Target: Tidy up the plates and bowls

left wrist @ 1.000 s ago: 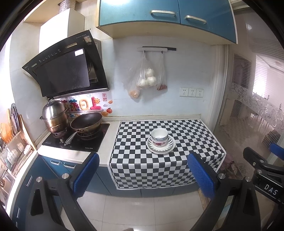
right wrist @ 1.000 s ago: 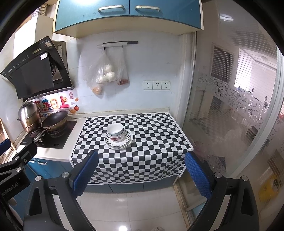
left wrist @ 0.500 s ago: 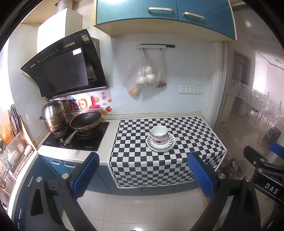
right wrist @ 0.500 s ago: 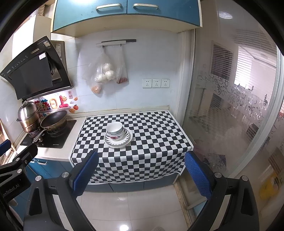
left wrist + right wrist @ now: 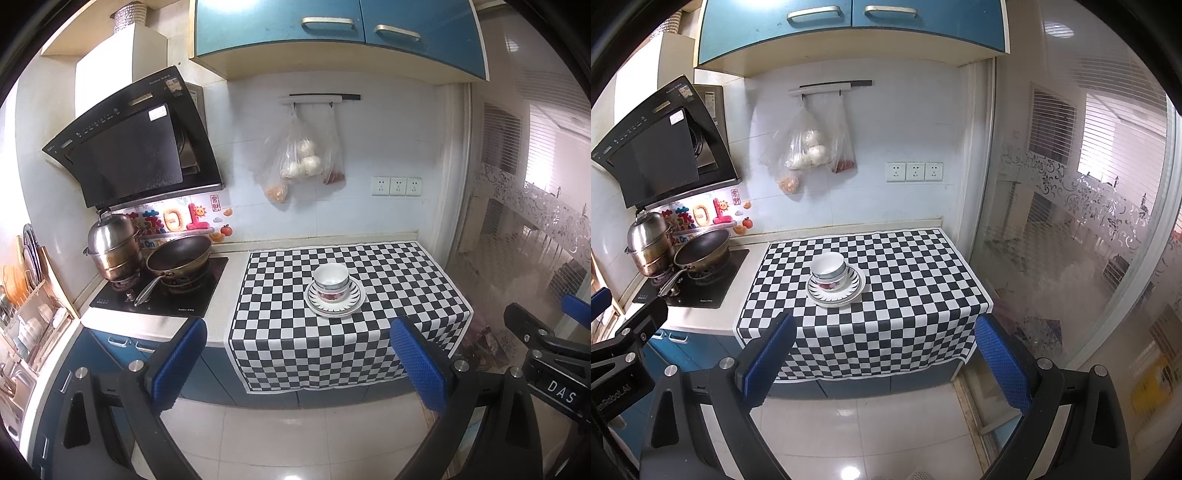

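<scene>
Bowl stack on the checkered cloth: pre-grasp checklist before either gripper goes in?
1. Bowls nested and upright on the plates: ok.
2. Stack well inside the checkered cloth, away from its edges: ok.
3. Left gripper open, nothing between its fingers: ok.
4. Right gripper open, nothing between its fingers: ok.
5. Either gripper at the stack: not ok, both well short of the counter.
6. How many bowls and plates are stacked: cannot tell.
</scene>
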`<state>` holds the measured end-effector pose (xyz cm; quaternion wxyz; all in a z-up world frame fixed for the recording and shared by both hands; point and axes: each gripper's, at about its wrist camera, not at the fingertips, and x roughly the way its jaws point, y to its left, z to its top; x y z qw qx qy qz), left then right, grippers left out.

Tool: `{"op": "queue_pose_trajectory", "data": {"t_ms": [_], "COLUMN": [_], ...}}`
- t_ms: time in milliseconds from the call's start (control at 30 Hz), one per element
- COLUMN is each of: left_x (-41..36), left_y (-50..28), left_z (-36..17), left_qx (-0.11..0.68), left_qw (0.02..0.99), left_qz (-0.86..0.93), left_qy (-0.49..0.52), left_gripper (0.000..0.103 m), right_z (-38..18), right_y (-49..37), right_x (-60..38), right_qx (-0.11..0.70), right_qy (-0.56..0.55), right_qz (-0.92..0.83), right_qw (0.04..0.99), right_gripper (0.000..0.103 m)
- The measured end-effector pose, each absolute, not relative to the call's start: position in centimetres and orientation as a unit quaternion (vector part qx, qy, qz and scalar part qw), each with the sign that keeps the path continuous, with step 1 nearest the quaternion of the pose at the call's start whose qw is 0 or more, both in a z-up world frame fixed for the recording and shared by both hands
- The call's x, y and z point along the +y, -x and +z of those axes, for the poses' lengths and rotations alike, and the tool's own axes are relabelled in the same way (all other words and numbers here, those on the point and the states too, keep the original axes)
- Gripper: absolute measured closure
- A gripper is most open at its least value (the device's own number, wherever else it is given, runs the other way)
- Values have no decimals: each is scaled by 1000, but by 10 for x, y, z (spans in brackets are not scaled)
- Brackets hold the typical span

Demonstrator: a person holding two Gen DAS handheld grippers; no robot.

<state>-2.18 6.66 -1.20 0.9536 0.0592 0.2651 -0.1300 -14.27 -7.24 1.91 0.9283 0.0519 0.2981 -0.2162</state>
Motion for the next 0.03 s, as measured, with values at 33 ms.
{"op": "queue_pose_trajectory", "data": {"t_ms": [33], "left_x": [67], "left_y": [22], "left_z": [-12], "left_qx": [264], "left_qw": [954], "left_qz": [-129], "left_qy": [-59], "left_gripper": [1], "right_z": [19], "right_y": [143], "right_x": [-72], "right_qx": [298], "right_qy": [-52], "right_qz": [-216], "right_qw": [928], "right_gripper": [4]}}
